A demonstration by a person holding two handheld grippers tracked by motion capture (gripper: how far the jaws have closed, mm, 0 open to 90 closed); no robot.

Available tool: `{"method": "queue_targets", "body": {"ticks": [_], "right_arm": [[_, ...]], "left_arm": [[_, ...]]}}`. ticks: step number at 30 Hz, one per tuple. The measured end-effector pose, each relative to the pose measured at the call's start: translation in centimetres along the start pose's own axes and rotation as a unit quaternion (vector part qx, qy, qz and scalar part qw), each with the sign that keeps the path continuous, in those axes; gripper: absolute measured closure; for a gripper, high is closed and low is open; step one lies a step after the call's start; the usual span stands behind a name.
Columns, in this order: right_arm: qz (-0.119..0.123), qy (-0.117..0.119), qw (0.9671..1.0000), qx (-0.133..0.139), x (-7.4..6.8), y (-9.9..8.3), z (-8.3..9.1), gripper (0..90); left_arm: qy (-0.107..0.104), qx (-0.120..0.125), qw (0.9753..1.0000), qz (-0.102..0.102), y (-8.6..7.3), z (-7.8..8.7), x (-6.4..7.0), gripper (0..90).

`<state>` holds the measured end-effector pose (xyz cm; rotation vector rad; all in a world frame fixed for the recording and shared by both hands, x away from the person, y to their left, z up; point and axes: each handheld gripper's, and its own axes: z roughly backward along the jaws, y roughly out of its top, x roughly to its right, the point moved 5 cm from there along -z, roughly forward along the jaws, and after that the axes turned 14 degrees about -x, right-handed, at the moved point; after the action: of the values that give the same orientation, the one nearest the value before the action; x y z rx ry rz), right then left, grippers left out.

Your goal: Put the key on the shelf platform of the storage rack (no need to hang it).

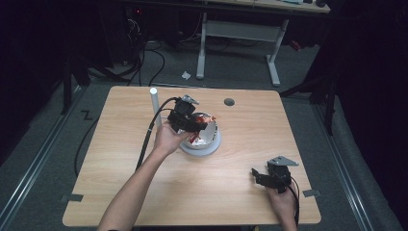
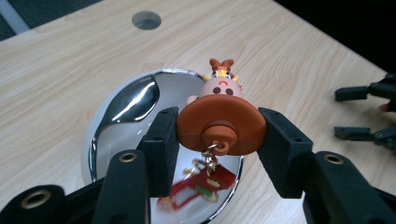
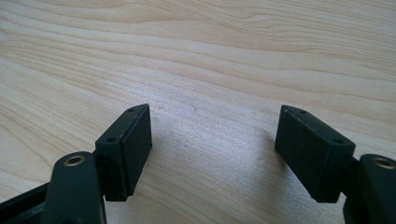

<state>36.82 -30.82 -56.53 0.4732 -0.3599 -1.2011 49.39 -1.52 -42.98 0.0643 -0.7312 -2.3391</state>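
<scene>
Scene: wooden table (image 1: 144,192), a shiny metal bowl (image 2: 116,112) near its middle, sitting on a pale round base (image 1: 211,147).
Work in hand: left gripper (image 2: 217,135) holds a small toy (image 2: 219,119) over the bowl; reads as either dropping it in or lifting it out, can't tell which.
Toy: orange cartoon figure on a keychain; brown round underside faces the camera, face and bow point away, so its long axis runs roughly along the jaws, out from the gripper.
Left gripper state: jaws clamped on the two sides of the toy's round base, firm contact both sides.
Toy vs bowl: toy hangs above the bowl's near half, inside the rim line, not touching the metal as far as the left gripper view shows.
Chain: ring and short chain dangle from the base toward the bowl.
In bowl: something red and white (image 2: 198,189) at the bottom, blurred, maybe a tag or a second charm.
Right gripper (image 3: 212,149): jaws spread wide, nothing between them, low over bare table.
Right gripper place: near front right corner in the high view (image 1: 269,175), well apart from the bowl.
Nearer hand: left by far; right is idle.
Key relation: bowl lies straight below the toy, so a release would land it inside.
Risk: chain could snag on the rim.
</scene>
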Motion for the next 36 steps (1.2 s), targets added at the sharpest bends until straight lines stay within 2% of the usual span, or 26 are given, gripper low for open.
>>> {"method": "queue_targets", "body": {"ticks": [6, 13, 17, 24, 30, 36], "right_arm": [[0.0, 0.0, 1.0, 0.0, 0.0, 0.0, 0.0, 27.5], [0.0, 0.0, 1.0, 0.0, 0.0, 0.0, 0.0, 27.4], [0.0, 0.0, 1.0, 0.0, 0.0, 0.0, 0.0, 27.4], [0.001, 0.0, 1.0, 0.0, 0.0, 0.0, 0.0, 27.4], [0.0, 0.0, 1.0, 0.0, 0.0, 0.0, 0.0, 27.4], [0.0, 0.0, 1.0, 0.0, 0.0, 0.0, 0.0, 27.4]], "left_arm": [[0.006, 0.0, 0.9999, 0.009, -0.5, -1.2, -0.4, 50.8], [0.022, -0.013, 0.9997, 0.005, -1.0, -2.5, -0.8, 50.6], [0.018, -0.009, 0.9997, 0.01, -1.1, -2.8, -0.9, 50.5], [0.022, -0.017, 0.9993, 0.022, -1.3, -3.5, -1.3, 49.8], [0.016, -0.013, 0.9992, 0.034, -1.6, -3.3, -1.7, 42.7], [0.017, 0.011, 0.999, 0.039, -1.7, -2.1, -1.8, 35.6]]}}
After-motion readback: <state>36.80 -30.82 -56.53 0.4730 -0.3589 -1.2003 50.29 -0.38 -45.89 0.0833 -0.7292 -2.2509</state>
